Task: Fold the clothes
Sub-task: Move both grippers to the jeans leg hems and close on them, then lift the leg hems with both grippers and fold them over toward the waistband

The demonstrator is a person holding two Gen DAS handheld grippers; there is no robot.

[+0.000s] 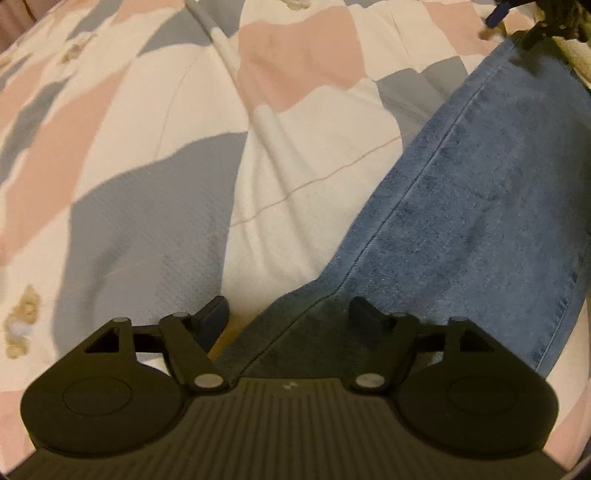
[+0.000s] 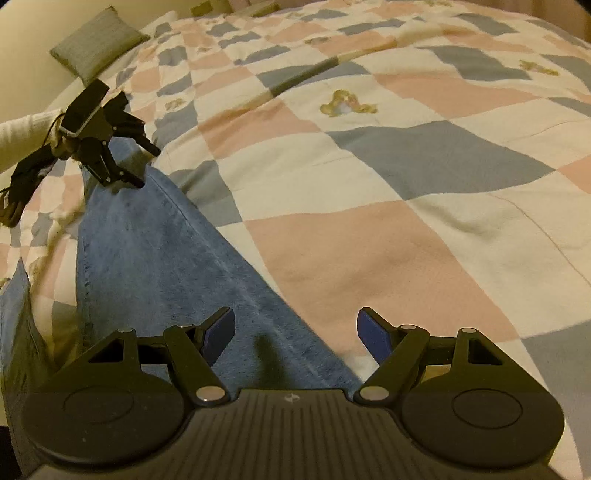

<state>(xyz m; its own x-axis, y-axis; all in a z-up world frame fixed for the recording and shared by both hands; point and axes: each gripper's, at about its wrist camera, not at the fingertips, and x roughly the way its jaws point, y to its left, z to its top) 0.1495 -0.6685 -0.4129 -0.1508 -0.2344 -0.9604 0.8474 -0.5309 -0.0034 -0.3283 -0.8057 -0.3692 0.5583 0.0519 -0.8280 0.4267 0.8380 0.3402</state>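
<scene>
Blue jeans [image 1: 480, 206] lie flat on the bed, one leg running from the bottom centre to the upper right. My left gripper [image 1: 291, 314] is open, and the denim edge lies between and under its fingers. The right gripper [image 1: 550, 18] shows dark and blurred at the far end of that leg. In the right wrist view, the same jeans [image 2: 147, 251] stretch up to the left. My right gripper [image 2: 295, 332] is open over the near end of the denim. At the far end, the left gripper [image 2: 142, 162] hovers open. A second strip of denim [image 2: 14, 325] lies at the left edge.
A pink, grey and cream patchwork quilt [image 2: 406, 184] covers the bed, with a raised crease [image 1: 266, 122] running across it. A grey pillow [image 2: 96, 44] lies at the far left corner. A white sleeve [image 2: 22, 136] reaches to the left gripper.
</scene>
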